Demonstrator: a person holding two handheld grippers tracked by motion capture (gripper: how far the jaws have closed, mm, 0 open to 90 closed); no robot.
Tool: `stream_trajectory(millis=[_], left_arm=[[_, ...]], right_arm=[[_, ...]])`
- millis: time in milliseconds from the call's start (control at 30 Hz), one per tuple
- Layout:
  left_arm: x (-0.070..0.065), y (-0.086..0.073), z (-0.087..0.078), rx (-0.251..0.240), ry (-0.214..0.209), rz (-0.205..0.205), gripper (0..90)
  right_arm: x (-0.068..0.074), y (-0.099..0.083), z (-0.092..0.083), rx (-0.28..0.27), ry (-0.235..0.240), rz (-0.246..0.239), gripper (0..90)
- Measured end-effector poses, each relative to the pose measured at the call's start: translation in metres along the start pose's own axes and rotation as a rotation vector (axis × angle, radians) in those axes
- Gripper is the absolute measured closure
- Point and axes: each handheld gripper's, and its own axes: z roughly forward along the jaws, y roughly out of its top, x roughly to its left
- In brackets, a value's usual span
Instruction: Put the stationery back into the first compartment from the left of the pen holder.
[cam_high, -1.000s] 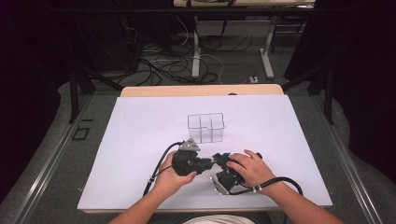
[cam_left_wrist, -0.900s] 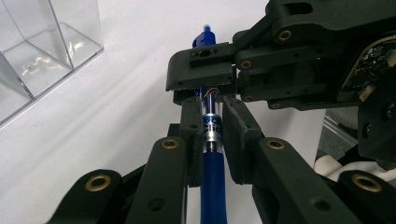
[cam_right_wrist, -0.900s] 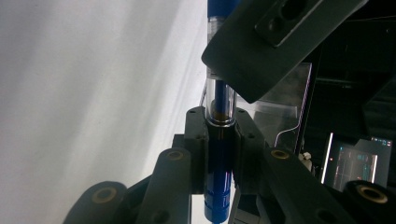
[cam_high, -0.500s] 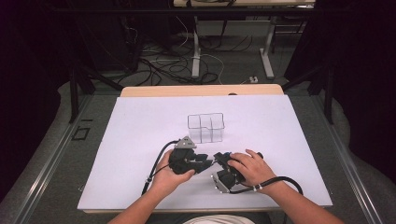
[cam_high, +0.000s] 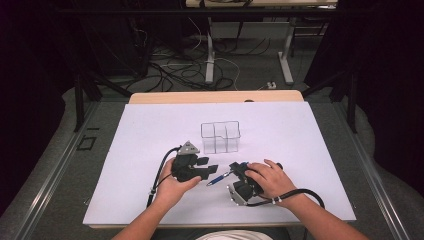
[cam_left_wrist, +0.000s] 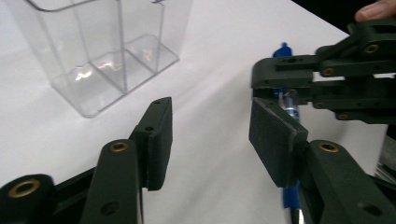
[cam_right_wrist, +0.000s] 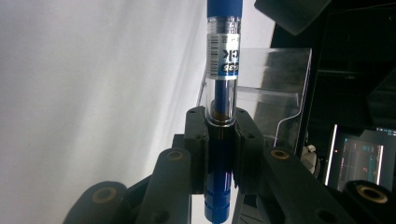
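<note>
The right gripper (cam_high: 239, 176) is clamping a blue pen (cam_high: 218, 178), its two pads pressing on the barrel from either side in the right gripper view (cam_right_wrist: 222, 116). In the high view the pen is sticking out leftward from those jaws, its tip hanging just above the white table cover (cam_high: 150, 130). The left gripper (cam_high: 206, 166) is sitting just left of the pen; its jaws have just been opening and are standing apart with nothing between the pads. In the left gripper view the pen (cam_left_wrist: 288, 103) is lying just beyond its right-hand pad. The clear compartment box (cam_high: 220, 137) is standing upright on the far side of both grippers, near them.
</note>
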Motion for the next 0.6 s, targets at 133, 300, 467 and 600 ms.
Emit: stream_trajectory(millis=[133,300,467,600], left_arm=[[0.006,-0.001,-0.005,-0.024,0.037,-0.001,45.7],[0.013,-0.001,-0.012,-0.03,0.102,0.026,42.1],[0.025,-0.002,-0.02,-0.023,0.191,0.071,40.0],[0.035,-0.004,-0.029,-0.058,0.208,0.031,38.6]], right_arm=[[-0.001,0.0,0.0,0.001,-0.005,-0.002,78.9],[-0.003,-0.001,0.0,-0.016,-0.016,0.006,78.9],[-0.004,-0.002,-0.001,-0.02,-0.021,0.053,78.9],[-0.007,-0.004,-0.001,-0.051,-0.045,0.121,78.9]])
